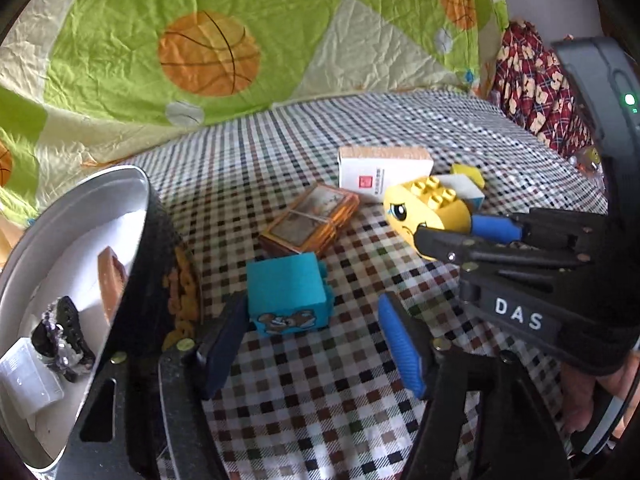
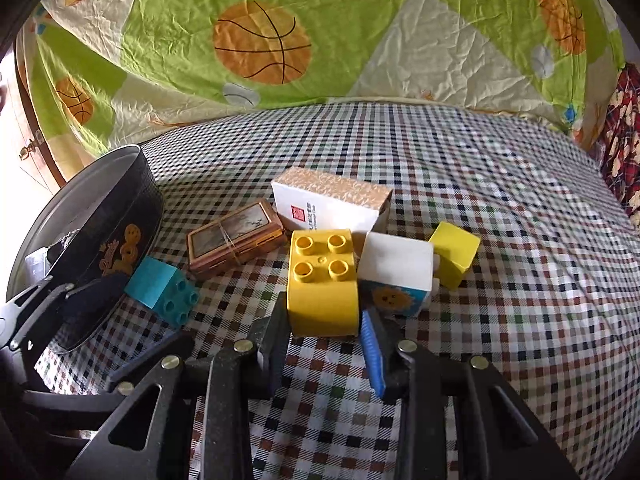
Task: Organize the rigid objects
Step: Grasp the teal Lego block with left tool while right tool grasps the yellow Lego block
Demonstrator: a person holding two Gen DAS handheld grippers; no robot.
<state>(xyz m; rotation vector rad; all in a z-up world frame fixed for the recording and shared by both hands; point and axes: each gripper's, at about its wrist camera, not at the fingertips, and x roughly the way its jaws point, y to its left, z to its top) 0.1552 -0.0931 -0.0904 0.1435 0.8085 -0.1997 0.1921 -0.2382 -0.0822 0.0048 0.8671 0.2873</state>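
A teal toy block [image 1: 286, 294] with a bear picture lies on the checked cloth between the open fingers of my left gripper [image 1: 316, 336], near their tips; it also shows in the right wrist view [image 2: 162, 288]. My right gripper [image 2: 324, 344] is shut on a yellow studded block with a face [image 2: 322, 280], which also shows in the left wrist view [image 1: 430, 208]. A black round tin [image 1: 80, 288] stands at the left, holding a few small items; it shows too in the right wrist view [image 2: 100, 240].
On the cloth lie a brown framed card box [image 2: 236, 240], a white-and-gold carton [image 2: 332, 204], a white block with a sun picture [image 2: 396, 276] and a small yellow cube [image 2: 454, 254]. A green basketball quilt [image 2: 320, 40] rises behind.
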